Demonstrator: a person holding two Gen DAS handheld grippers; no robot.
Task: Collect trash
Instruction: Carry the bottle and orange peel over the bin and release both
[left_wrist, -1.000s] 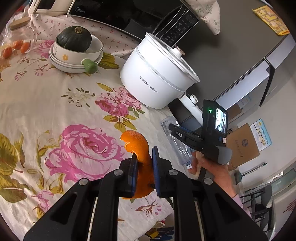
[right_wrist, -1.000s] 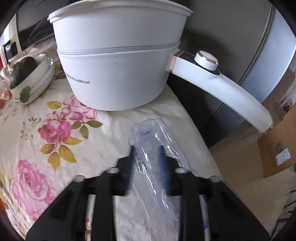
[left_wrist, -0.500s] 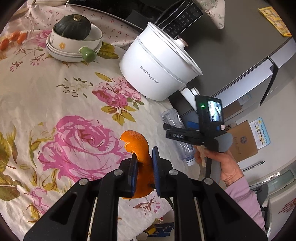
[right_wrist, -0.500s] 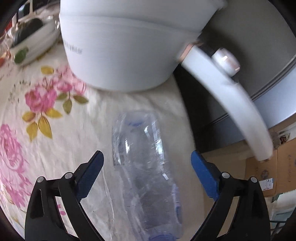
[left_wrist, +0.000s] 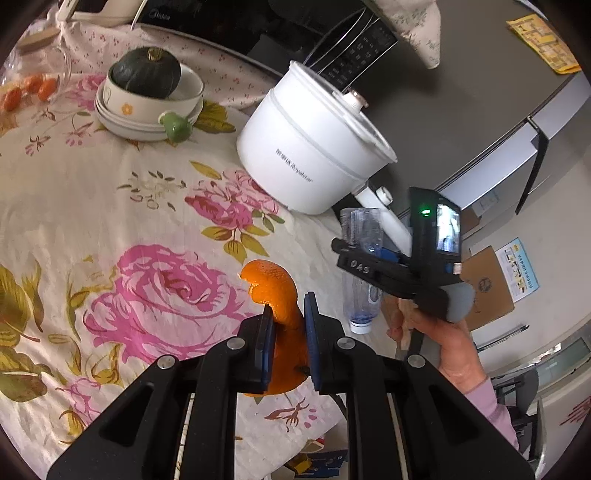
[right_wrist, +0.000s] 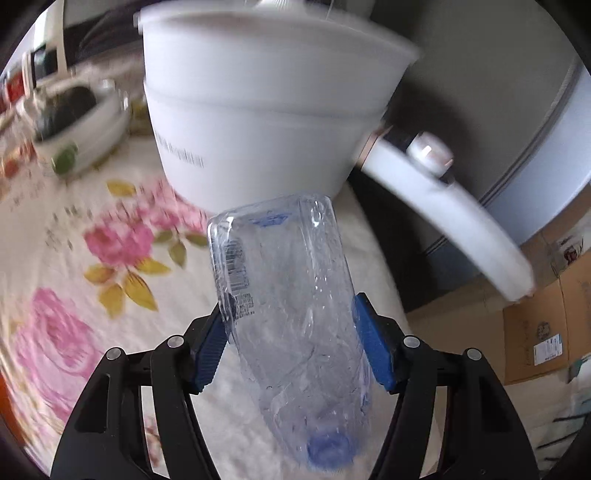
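While the left gripper stays clamped on an orange peel at lower centre, the right gripper at bottom centre has just been closing and its blue pads now press the sides of a clear plastic bottle, base pointing toward the white pot above.
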